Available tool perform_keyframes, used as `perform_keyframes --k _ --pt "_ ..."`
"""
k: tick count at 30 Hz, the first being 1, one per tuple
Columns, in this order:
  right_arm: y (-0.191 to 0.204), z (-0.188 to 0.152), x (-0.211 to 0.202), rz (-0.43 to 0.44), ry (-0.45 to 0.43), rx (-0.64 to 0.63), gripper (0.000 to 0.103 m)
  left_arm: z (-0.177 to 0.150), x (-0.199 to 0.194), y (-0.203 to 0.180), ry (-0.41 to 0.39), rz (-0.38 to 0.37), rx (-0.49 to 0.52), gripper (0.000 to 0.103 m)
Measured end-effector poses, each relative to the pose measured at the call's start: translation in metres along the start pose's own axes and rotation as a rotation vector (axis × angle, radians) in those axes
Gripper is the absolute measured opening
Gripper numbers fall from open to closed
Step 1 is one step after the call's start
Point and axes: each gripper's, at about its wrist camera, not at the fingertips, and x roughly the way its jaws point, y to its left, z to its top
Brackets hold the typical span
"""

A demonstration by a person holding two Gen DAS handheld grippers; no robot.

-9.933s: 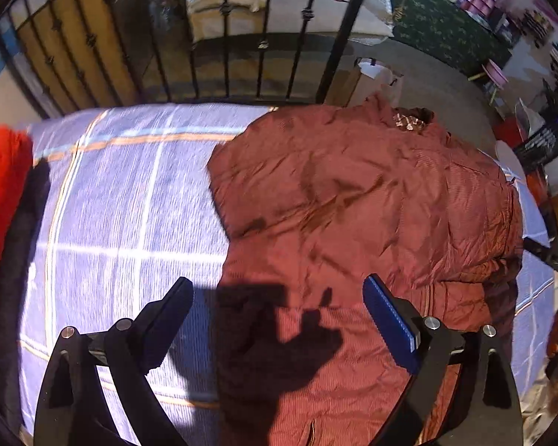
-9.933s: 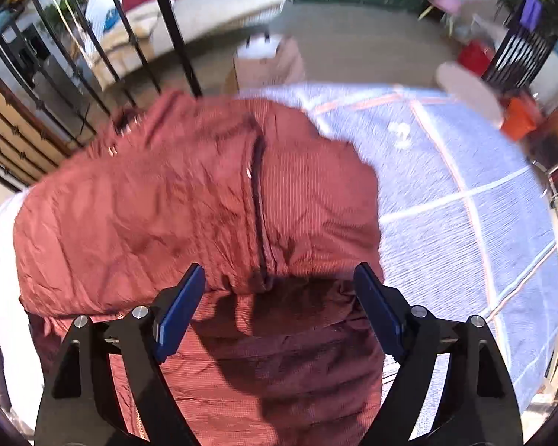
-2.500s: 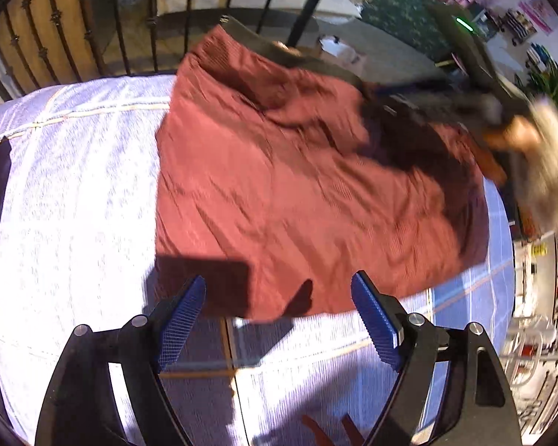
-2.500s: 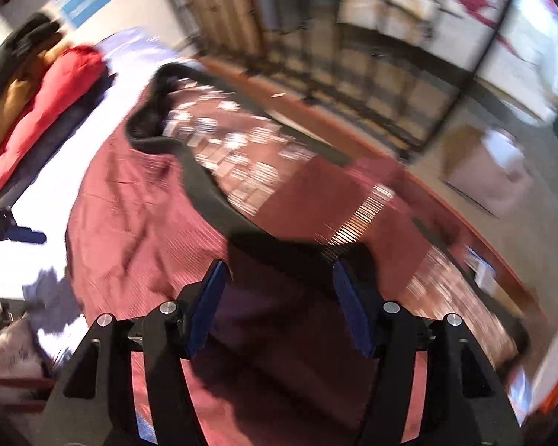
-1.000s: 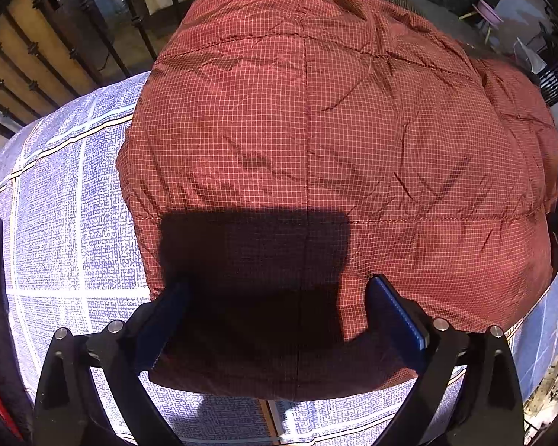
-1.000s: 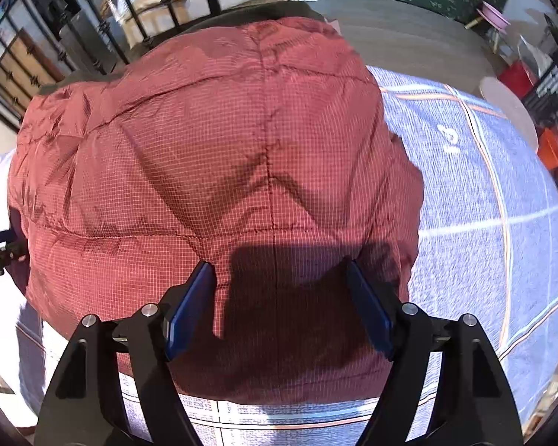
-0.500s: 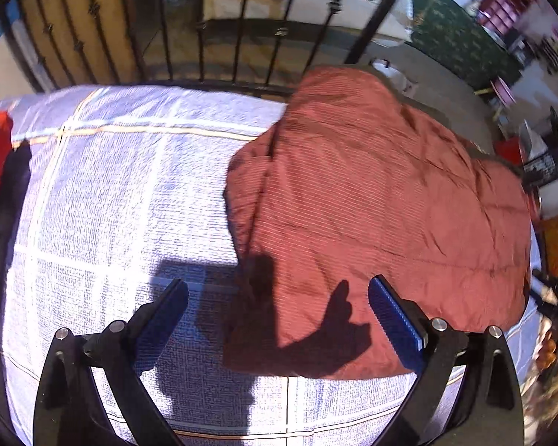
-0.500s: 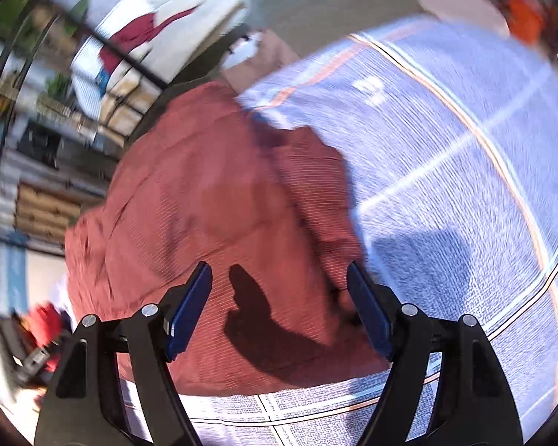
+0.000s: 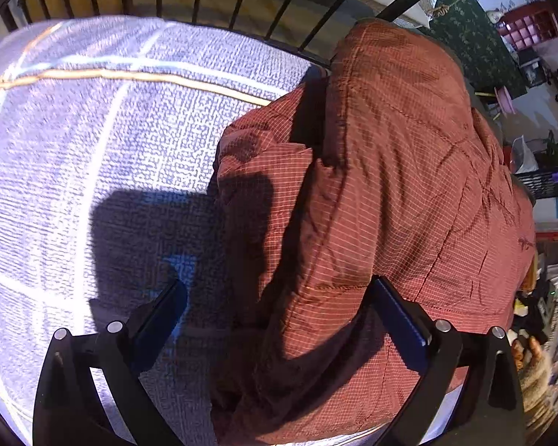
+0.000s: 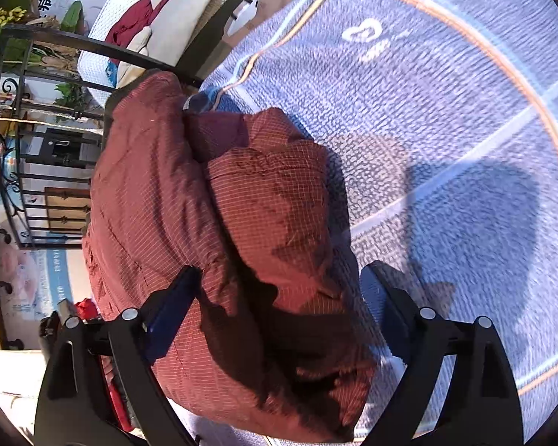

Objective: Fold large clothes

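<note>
A dark red quilted jacket (image 9: 390, 193) lies folded into a thick bundle on a purple checked bedspread (image 9: 93, 130). My left gripper (image 9: 279, 308) is open, low over the bundle's left near edge, with red cloth between its fingers. In the right wrist view the same jacket (image 10: 241, 223) fills the lower left. My right gripper (image 10: 279, 297) is open and straddles the bundle's right near end, close to the cloth.
A black iron bed rail (image 9: 241, 0) runs behind the bedspread. The bedspread (image 10: 446, 130) stretches bare to the right of the jacket. A red garment (image 10: 85, 308) lies far left. Another bed (image 10: 160, 11) and a cardboard box (image 10: 256, 11) stand on the floor beyond.
Both grippers have dropped down close to the folded jacket, one at each end. The jacket lies more bunched than half a second ago.
</note>
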Motion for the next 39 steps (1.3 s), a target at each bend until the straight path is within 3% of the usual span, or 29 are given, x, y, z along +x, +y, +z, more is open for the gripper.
perform_keyframes --k 5,10,11,12,14,18,19,21,24,27,31,35,39 --pt "0.002 0.007 0.012 0.005 -0.01 0.0 0.098 0.002 0.008 0.007 0.016 -0.027 -0.017 0.098" --pt "0.013 0.005 0.018 -0.031 -0.067 0.01 0.095 0.013 0.016 -0.005 0.01 0.002 -0.015 0.098" --pt "0.018 0.002 0.019 -0.031 -0.073 0.01 0.09 0.016 0.017 -0.007 0.004 0.006 -0.018 0.098" --pt "0.024 0.0 0.02 -0.034 -0.076 0.012 0.077 0.017 0.017 -0.01 -0.007 0.011 -0.022 0.098" --pt "0.036 -0.005 0.017 -0.078 -0.098 0.006 0.065 0.017 0.015 -0.017 -0.024 0.017 -0.024 0.097" --pt "0.056 -0.014 0.005 -0.105 -0.124 -0.054 0.032 0.016 0.009 -0.034 -0.046 -0.015 0.001 0.062" --pt "0.06 -0.017 0.002 -0.104 -0.13 -0.062 0.025 0.016 0.007 -0.039 -0.05 -0.008 0.019 0.058" --pt "0.071 -0.025 -0.007 -0.111 -0.146 -0.079 0.02 0.013 0.005 -0.051 -0.058 0.02 0.062 0.04" --pt "0.083 -0.038 -0.024 -0.101 -0.185 -0.088 0.016 0.007 -0.012 -0.071 -0.083 0.066 0.166 0.02" --pt "0.096 -0.053 -0.047 -0.077 -0.228 -0.122 0.014 0.012 -0.032 -0.098 -0.126 0.1 0.28 0.015" --pt "0.12 -0.074 -0.08 -0.099 -0.283 -0.194 0.013 0.012 -0.056 -0.127 -0.18 0.057 0.345 0.014" --pt "0.128 -0.096 -0.125 -0.126 -0.375 -0.238 0.013 -0.008 -0.077 -0.185 -0.244 0.038 0.489 0.013" --pt "0.107 -0.115 -0.179 -0.142 -0.46 -0.19 0.013 -0.016 -0.084 -0.263 -0.271 -0.028 0.634 0.013"
